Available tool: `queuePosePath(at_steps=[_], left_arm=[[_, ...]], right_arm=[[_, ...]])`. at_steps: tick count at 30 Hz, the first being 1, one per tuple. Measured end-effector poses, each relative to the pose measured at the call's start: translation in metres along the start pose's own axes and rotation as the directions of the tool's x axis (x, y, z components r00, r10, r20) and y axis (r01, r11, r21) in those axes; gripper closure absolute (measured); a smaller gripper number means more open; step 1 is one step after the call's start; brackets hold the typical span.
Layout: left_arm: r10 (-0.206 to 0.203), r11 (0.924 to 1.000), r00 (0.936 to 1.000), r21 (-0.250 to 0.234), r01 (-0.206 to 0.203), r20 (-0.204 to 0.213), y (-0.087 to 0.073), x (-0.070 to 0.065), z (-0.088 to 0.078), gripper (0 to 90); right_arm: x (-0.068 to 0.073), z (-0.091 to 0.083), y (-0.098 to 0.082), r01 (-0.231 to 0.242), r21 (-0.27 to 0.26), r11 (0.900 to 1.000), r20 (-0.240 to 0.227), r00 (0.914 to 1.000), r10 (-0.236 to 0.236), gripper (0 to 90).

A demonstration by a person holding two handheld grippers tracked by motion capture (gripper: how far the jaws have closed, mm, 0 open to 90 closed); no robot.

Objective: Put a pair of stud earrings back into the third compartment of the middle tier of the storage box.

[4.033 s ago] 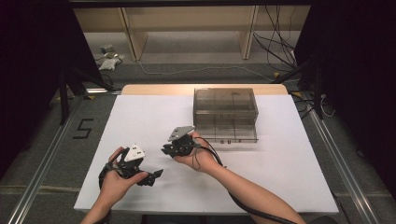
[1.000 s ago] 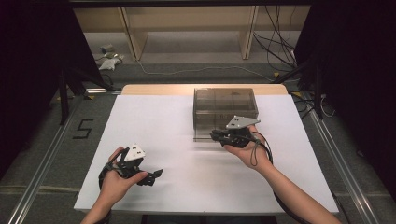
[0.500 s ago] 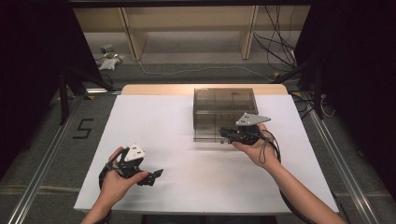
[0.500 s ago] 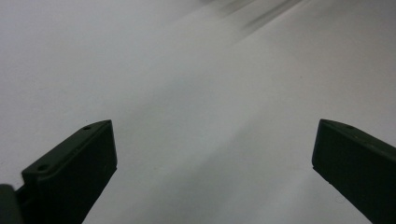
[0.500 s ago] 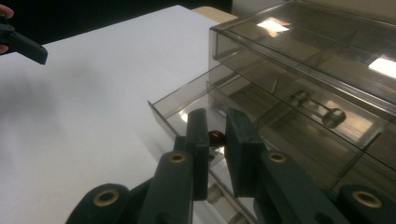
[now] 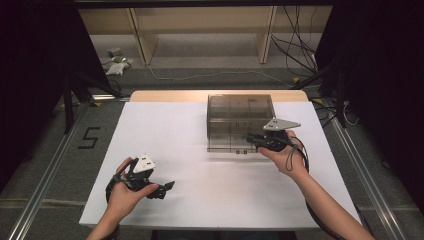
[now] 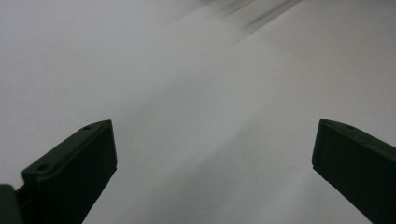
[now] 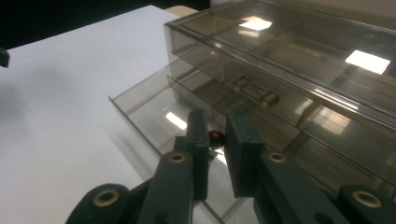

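The small dark red bead (image 8: 216, 136) looks hard, light and slippery (apt to roll), so it is best pinched across its middle. It sits clamped between the right gripper's (image 8: 215, 135) fingertips, over the open bottom drawer (image 8: 154, 100) of the clear drawer box (image 6: 240, 107). The left gripper (image 6: 159, 191) rests near-left on the table (image 6: 170, 130), fingers apart.

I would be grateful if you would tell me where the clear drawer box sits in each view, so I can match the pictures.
High view: the drawer box stands right of centre at the far side of the white table, with the right tongs at its front.
Left gripper view: bare white table; I can't pick the box out here.
Right gripper view: the box spans the upper right, its lowest drawer pulled out.
Shared landmark: the white table.
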State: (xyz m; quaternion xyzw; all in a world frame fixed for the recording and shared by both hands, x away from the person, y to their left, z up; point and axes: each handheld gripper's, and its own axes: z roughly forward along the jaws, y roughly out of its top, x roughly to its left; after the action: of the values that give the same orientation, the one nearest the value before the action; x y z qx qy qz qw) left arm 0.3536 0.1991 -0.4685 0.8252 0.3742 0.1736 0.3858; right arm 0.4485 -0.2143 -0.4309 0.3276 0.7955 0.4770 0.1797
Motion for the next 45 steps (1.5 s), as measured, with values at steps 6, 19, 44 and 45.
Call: queuePosePath(at_steps=[6, 19, 44, 45], left_arm=[[-0.003, 1.0000, 1.0000, -0.002, 0.003, 0.001, 0.000, 0.000, 0.000, 0.0], [-0.002, 1.0000, 1.0000, -0.004, 0.002, 0.001, 0.000, -0.001, 0.000, 0.0], [-0.003, 1.0000, 1.0000, -0.004, 0.003, 0.003, 0.001, -0.001, 0.001, 0.0], [-0.002, 1.0000, 1.0000, -0.004, 0.002, 0.004, 0.000, -0.001, 0.001, 0.0]], right_arm=[[-0.007, -0.002, -0.003, -0.008, 0.005, 1.000, 0.019, 0.9998, 0.008, 80.6], [-0.019, -0.007, -0.010, -0.021, 0.031, 0.999, 0.058, 0.9981, 0.019, 80.5], [-0.031, -0.005, -0.019, -0.027, 0.096, 0.995, 0.100, 0.9949, 0.017, 74.4], [-0.031, -0.005, -0.019, -0.028, 0.098, 0.995, 0.099, 0.9949, 0.019, 72.6]])
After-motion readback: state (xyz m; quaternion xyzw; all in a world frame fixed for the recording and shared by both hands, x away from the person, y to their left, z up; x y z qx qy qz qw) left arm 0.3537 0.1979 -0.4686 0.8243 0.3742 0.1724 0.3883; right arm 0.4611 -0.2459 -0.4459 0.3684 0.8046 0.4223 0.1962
